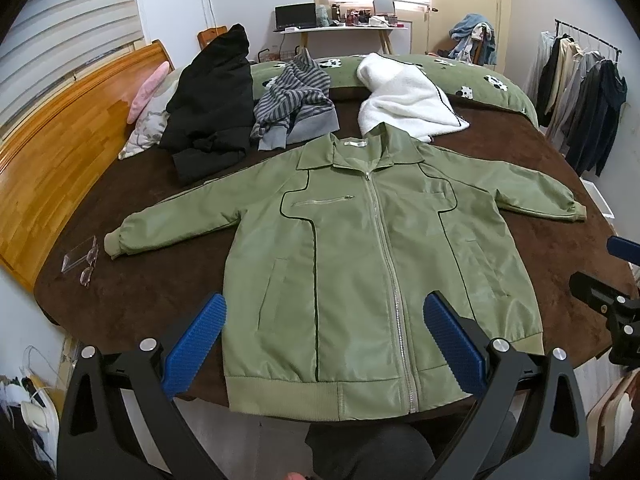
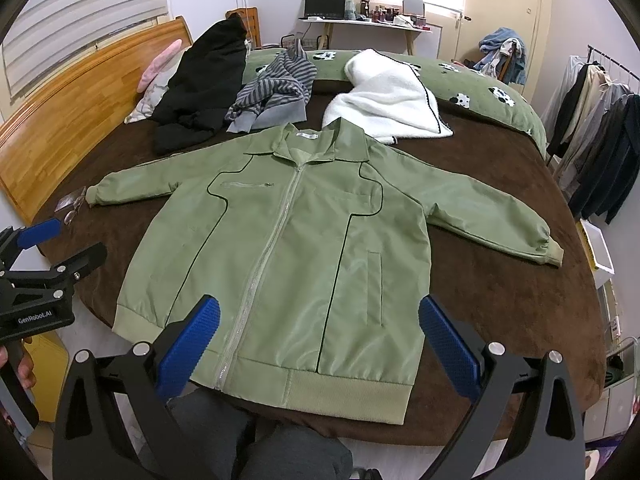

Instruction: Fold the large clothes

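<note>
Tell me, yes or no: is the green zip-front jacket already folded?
No, the green zip-front jacket lies flat and face up on the brown bedspread, zipped shut, with both sleeves spread out to the sides.

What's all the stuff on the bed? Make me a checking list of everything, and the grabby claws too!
Surface: bed with brown cover.
Job's things: green jacket flat, zipped, sleeves spread.
Clutter: black coat, striped hoodie, white fleece heaped behind the collar; glasses and clear case beside one cuff.
Grippers: left gripper and right gripper open, above the hem, holding nothing.
Cables: cords by the floor, off the bed.
Surroundings: wooden headboard, desk, clothes rack.
</note>
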The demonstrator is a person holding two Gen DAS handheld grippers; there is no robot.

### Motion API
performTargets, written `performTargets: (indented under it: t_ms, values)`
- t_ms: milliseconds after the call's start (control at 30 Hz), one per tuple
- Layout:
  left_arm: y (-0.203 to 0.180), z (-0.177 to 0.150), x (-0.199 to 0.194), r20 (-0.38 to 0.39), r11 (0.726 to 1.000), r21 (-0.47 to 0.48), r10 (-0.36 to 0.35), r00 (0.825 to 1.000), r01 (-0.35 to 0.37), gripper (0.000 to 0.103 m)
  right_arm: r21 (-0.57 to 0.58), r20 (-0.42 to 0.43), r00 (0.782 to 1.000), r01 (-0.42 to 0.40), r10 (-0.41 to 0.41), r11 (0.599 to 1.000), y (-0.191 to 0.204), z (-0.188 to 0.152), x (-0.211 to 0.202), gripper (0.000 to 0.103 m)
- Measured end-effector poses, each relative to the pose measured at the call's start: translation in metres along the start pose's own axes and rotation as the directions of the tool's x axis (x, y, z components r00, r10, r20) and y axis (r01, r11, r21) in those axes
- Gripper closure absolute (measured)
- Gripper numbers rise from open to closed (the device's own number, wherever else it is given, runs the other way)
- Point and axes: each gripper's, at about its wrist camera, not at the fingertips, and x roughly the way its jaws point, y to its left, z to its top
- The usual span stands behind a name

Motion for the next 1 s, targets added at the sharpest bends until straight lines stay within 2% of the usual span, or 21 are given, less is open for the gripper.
performTargets:
  t_ms: [1000]
  values:
    - [0.0008, -0.003, -0.004, -0.002, 1.0, -0.005, 0.001, 1.0, -0.001, 0.006, 0.015, -0.008, 1.0, -0.014, 0.014, 1.0, -0.004, -0.0001, 0.0042, 0.005]
